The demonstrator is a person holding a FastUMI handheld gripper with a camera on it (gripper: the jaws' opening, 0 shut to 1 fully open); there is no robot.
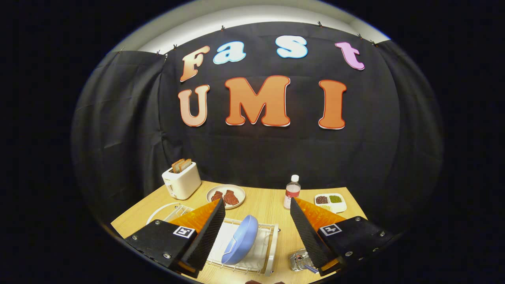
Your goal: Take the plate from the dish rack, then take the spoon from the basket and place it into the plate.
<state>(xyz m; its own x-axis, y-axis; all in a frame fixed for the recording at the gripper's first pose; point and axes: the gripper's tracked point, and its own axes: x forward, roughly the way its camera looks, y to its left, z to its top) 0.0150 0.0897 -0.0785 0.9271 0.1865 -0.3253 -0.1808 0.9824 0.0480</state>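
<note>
Open jaws (258, 236) straddle blue plate (241, 240), seemingly upright in rack (272, 252).

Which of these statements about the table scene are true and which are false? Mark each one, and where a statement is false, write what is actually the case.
1. The blue plate stands on edge in the white dish rack, between the fingers of the gripper. True.
2. The gripper's fingers are closed on the plate. False: they are spread wide, with the plate between them and neither finger pressing on it.
3. The toaster has slices of bread standing in it. True.
4. The bottle lies on its side beside the toaster. False: it stands upright, next to the divided dish.
5. The round plate next to the toaster is bare. False: pieces of brown food lie on it.
</note>
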